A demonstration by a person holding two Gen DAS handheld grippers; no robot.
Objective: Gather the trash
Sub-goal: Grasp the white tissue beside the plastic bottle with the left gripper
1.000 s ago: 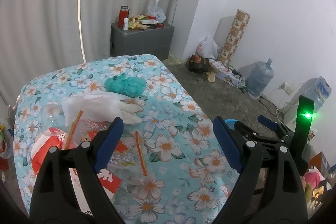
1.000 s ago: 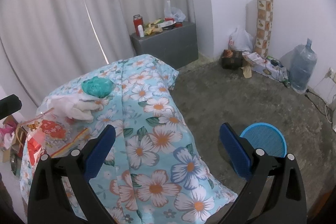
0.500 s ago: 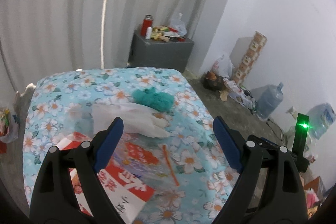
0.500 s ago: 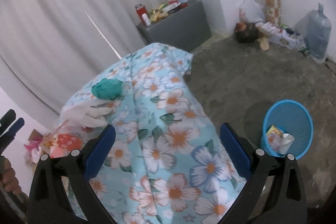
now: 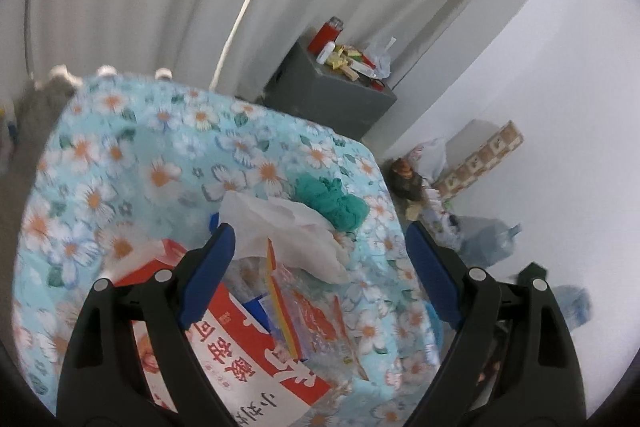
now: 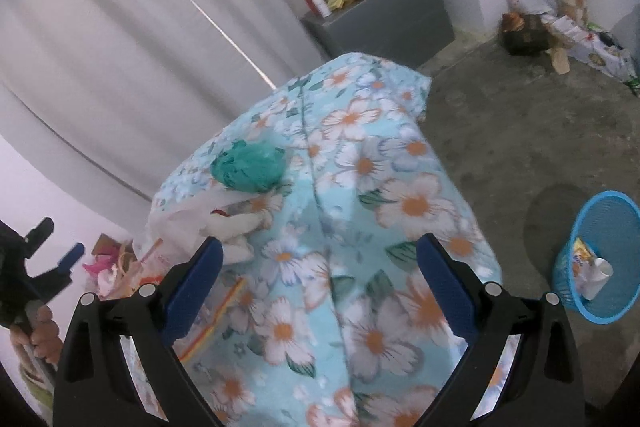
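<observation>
the left claw (image 5: 320, 267) is released, its blue pads spread wide with nothing gripped, angled down over the pile of trash on the worktop (image 5: 120, 155), which is covered by a light blue flowered cloth. between and just beyond its pads lie a clear crinkled wrapper with a red print (image 5: 316, 311) and a red and white carton (image 5: 240, 347), the carton partly under the left pad. a crumpled white plastic bag (image 5: 288, 231) rests just past them, and a teal crumpled wad (image 5: 332, 203) touches its far edge.

the right claw (image 6: 320, 279) is also released, wide open and empty, held over bare flowered cloth nearer the worktop's right side; the white bag and teal wad sit beyond its left pad. on the concrete floor to the right, apart from the worktop, stands a blue mesh basket (image 6: 616, 227) with a few wrappers inside. a grey cabinet (image 6: 392, 15) with clutter on top stands by the curtain.
</observation>
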